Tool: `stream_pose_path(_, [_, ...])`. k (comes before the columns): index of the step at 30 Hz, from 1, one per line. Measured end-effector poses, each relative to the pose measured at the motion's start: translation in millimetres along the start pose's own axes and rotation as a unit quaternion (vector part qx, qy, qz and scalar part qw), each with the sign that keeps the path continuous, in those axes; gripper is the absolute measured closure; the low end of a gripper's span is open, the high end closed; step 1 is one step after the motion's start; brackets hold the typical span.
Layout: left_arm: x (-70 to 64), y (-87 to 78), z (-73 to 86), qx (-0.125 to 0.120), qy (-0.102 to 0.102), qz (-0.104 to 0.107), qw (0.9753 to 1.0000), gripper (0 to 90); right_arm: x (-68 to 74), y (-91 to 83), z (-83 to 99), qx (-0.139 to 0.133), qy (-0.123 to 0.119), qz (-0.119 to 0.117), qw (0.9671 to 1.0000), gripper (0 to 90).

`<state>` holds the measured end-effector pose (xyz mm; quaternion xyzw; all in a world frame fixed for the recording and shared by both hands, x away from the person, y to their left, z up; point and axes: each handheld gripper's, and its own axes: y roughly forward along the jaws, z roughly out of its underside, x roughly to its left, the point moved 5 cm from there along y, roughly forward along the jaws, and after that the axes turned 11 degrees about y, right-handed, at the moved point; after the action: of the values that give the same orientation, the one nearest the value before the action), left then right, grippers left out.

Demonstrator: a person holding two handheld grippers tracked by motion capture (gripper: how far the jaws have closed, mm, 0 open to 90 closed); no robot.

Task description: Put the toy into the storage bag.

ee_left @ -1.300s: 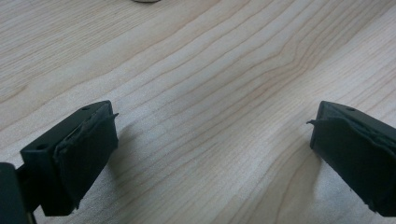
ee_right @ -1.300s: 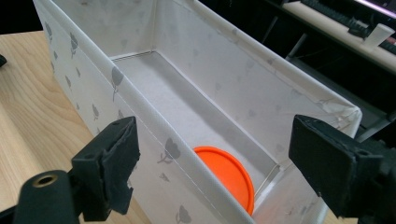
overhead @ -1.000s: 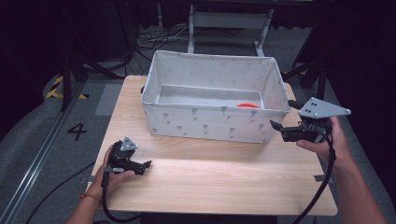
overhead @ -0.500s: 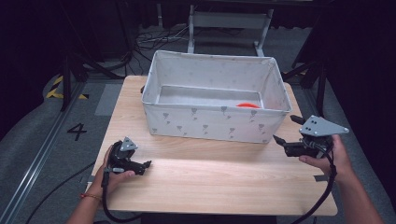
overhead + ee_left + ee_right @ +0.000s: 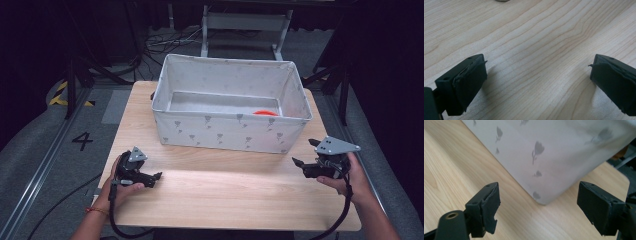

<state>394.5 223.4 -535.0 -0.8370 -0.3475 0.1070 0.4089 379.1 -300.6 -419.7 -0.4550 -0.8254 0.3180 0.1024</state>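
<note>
While both tongs — left tongs (image 5: 156, 176), right tongs (image 5: 305, 158) — are hovering wide and empty over the bench (image 5: 225, 190), the right risks snagging the fabric bin (image 5: 230, 132) holding an orange object (image 5: 265, 113).

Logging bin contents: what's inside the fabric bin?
Inside the fabric bin, one orange object lies at the floor's right; the front wall covers its lower part and the near floor strip.

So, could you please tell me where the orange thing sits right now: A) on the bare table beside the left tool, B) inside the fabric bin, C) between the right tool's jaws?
B: the orange thing lies on the floor of the fabric bin, toward its right end.
</note>
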Motion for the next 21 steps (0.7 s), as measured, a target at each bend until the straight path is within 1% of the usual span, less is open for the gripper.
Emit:
stream_pose_path(2, [0.0,0.0,0.0,0.0,0.0,0.0,1.0,1.1,-0.8,2.4,4.9,0.002,0.007,-0.004,1.0,19.4])
stream_pose_path(5, [0.0,0.0,0.0,0.0,0.0,0.0,1.0,1.1,-2.5,6.7,13.9,0.007,0.02,-0.003,0.9998,19.7])
stream_pose_path(8, [0.0,0.0,0.0,0.0,0.0,0.0,1.0,1.1,-1.8,11.6,25.5,0.019,0.019,0.0,0.9996,19.8])
stream_pose_path(10, [0.0,0.0,0.0,0.0,0.0,0.0,1.0,1.1,-1.0,14.3,32.6,0.024,0.022,-0.002,0.9995,19.7])
stream_pose_path(11, [0.0,0.0,0.0,0.0,0.0,0.0,1.0,1.1,-1.0,14.3,32.6,0.024,0.022,-0.002,0.9995,19.7])
stream_pose_path(13, [0.0,0.0,0.0,0.0,0.0,0.0,1.0,1.1,-1.1,17.7,44.1,0.031,0.023,0.001,0.9992,19.7])
stream_pose_path(14, [0.0,0.0,0.0,0.0,0.0,0.0,1.0,1.1,-1.1,17.7,44.1,0.031,0.023,0.001,0.9992,19.7])
stream_pose_path(18, [0.0,0.0,0.0,0.0,0.0,0.0,1.0,1.2,-2.8,19.5,58.5,0.034,0.037,-0.004,0.9987,19.6])
stream_pose_path(21, [0.0,0.0,0.0,0.0,0.0,0.0,1.0,1.1,-5.5,19.1,67.9,0.037,0.044,-0.003,0.9983,19.5])
